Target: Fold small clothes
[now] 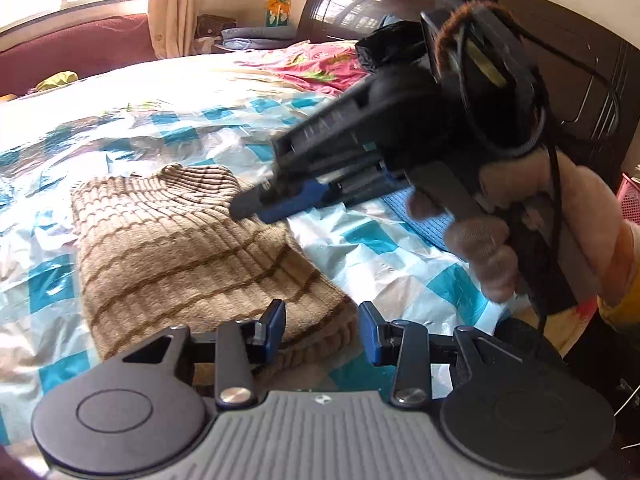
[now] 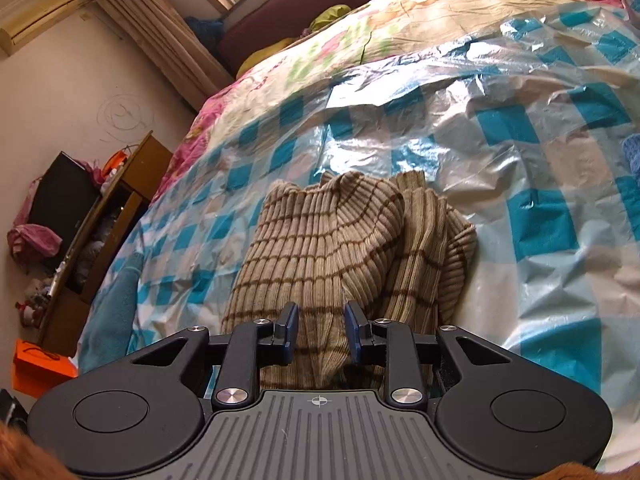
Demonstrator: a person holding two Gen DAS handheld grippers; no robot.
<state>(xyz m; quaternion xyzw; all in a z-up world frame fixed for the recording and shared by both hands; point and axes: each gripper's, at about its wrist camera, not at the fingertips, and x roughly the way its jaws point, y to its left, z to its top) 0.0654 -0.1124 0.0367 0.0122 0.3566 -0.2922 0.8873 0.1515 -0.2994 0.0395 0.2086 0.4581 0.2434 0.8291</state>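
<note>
A beige ribbed sweater (image 1: 180, 248) with thin brown stripes lies folded on the checked plastic sheet (image 1: 400, 264) over the bed. My left gripper (image 1: 322, 324) hangs over its near right corner, jaws apart, pads not pressing the knit. A gloved hand (image 1: 500, 240) holds my right gripper (image 1: 248, 210), whose tips sit at the sweater's far right edge. In the right wrist view the sweater (image 2: 332, 248) shows a folded-over sleeve on its right side, and the right gripper (image 2: 322, 328) stands open just above the knit, with the fabric showing through the gap.
A blue cloth (image 1: 424, 216) lies right of the sweater, a pink floral quilt (image 1: 312, 64) and dark headboard (image 1: 560, 60) behind. Beside the bed are a wooden shelf (image 2: 120, 208), a teal cloth (image 2: 112, 312) and an orange bag (image 2: 40, 364).
</note>
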